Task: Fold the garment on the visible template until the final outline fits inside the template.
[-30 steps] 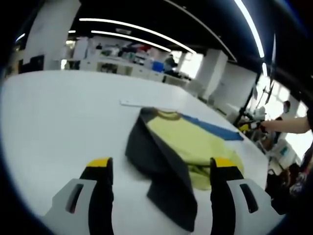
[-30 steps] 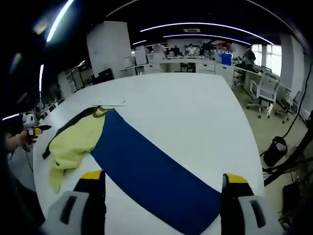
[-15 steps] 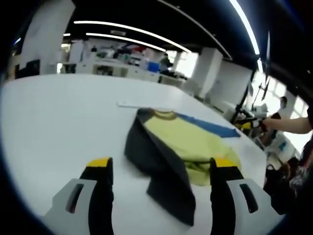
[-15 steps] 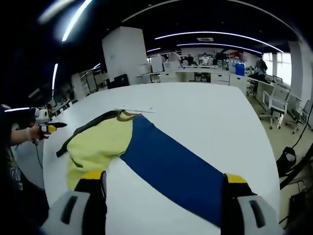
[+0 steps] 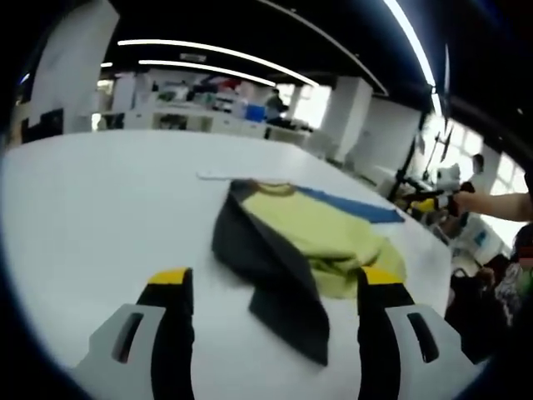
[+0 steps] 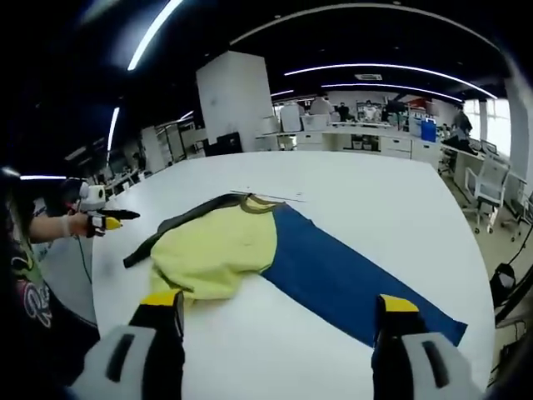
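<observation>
1. The table [image 6: 366, 200] is broad and white; it carries the template and the garment, with open-plan desks far behind.
2. The blue template [image 6: 350, 279] lies flat as a long strip; in the right gripper view its long axis runs from the collar end diagonally toward the right hand-held gripper [image 6: 277, 312].
3. The garment [image 6: 218, 250], yellow with a dark grey side [image 5: 271, 267], lies bunched at the template's far-left end, mostly off the blue.
4. The left hand-held gripper [image 5: 271, 287] hovers just short of the grey fold, jaws wide apart, holding nothing; I judge it the nearer.
5. The right hand-held gripper is likewise spread wide and empty, the garment ahead-left.
</observation>
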A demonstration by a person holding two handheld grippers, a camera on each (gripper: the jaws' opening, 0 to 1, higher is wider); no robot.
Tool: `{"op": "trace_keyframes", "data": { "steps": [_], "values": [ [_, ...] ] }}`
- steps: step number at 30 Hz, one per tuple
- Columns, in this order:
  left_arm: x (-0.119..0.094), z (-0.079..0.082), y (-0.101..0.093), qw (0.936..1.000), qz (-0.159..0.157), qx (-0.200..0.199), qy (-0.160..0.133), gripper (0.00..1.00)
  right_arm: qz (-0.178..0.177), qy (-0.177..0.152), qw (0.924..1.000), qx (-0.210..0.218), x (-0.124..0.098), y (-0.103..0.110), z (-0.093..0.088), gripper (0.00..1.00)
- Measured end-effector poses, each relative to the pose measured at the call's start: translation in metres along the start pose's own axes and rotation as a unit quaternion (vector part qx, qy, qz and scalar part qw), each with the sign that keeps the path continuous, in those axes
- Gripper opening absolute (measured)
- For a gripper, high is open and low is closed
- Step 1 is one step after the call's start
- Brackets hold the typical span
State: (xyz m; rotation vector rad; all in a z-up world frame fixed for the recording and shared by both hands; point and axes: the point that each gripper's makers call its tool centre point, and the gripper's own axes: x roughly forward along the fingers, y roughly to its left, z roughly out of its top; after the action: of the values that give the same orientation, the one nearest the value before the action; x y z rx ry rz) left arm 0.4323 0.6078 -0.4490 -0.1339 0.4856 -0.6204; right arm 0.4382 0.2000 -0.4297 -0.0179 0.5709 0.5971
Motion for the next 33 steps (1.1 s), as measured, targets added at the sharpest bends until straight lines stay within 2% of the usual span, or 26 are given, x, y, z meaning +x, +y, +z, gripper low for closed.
{"op": "trace_keyframes", "data": {
  "steps": [9, 20, 26, 33],
  "values": [
    [-0.006, 0.002, 0.0, 1.0, -0.003, 0.005, -0.006, 0.76, -0.001, 0.004, 1.0, -0.003, -0.007, 0.003, -0.003, 0.94],
    [-0.007, -0.017, -0.009, 0.9997, -0.004, 0.025, 0.009, 0.72, -0.002, 0.001, 1.0, 0.006, -0.01, 0.002, -0.006, 0.93],
    [-0.003, -0.028, -0.019, 0.9993, -0.015, 0.03, 0.017, 0.64, -0.004, 0.0, 0.9999, 0.01, -0.009, 0.004, -0.008, 0.93],
    [0.003, -0.053, -0.033, 0.9964, -0.025, 0.06, 0.055, 0.48, -0.006, -0.003, 0.9999, 0.015, -0.01, 0.003, -0.01, 0.92]
  ]
}}
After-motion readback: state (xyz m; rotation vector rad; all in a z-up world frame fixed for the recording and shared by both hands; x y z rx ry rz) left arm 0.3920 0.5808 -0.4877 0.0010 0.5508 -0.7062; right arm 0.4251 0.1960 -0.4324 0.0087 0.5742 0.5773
